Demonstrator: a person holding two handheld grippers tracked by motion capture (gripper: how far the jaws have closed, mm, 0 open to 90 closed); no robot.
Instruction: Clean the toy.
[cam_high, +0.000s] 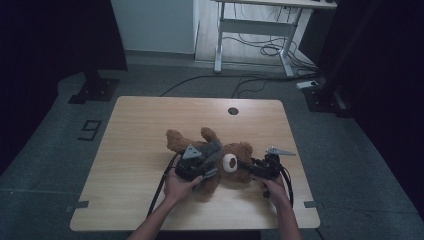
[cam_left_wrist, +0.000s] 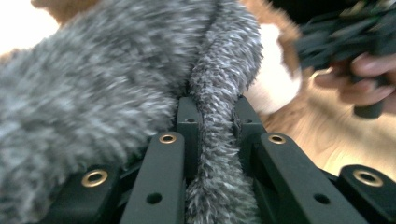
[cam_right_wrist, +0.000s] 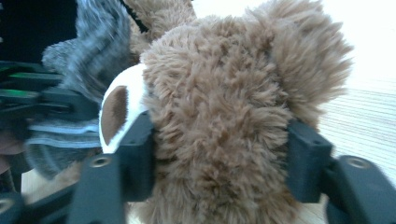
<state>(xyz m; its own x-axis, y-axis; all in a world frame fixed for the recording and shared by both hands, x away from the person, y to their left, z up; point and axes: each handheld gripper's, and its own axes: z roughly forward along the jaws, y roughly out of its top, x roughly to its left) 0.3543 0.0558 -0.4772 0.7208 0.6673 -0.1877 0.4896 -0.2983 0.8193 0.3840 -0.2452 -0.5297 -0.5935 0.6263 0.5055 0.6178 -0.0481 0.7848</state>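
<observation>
Dim, murky high view with dark corners; close, soft-focus, blurred gripper views with blown-out highlights.

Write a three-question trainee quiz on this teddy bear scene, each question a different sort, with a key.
1. True or false: the left gripper is shut on grey fabric.
2. What do the right gripper's jaws squeeze? A) the bear's head B) a leg C) the table
3. Fill in: the bear lies on a ____ table.

Key: 1 true; 2 A; 3 wooden.
</observation>
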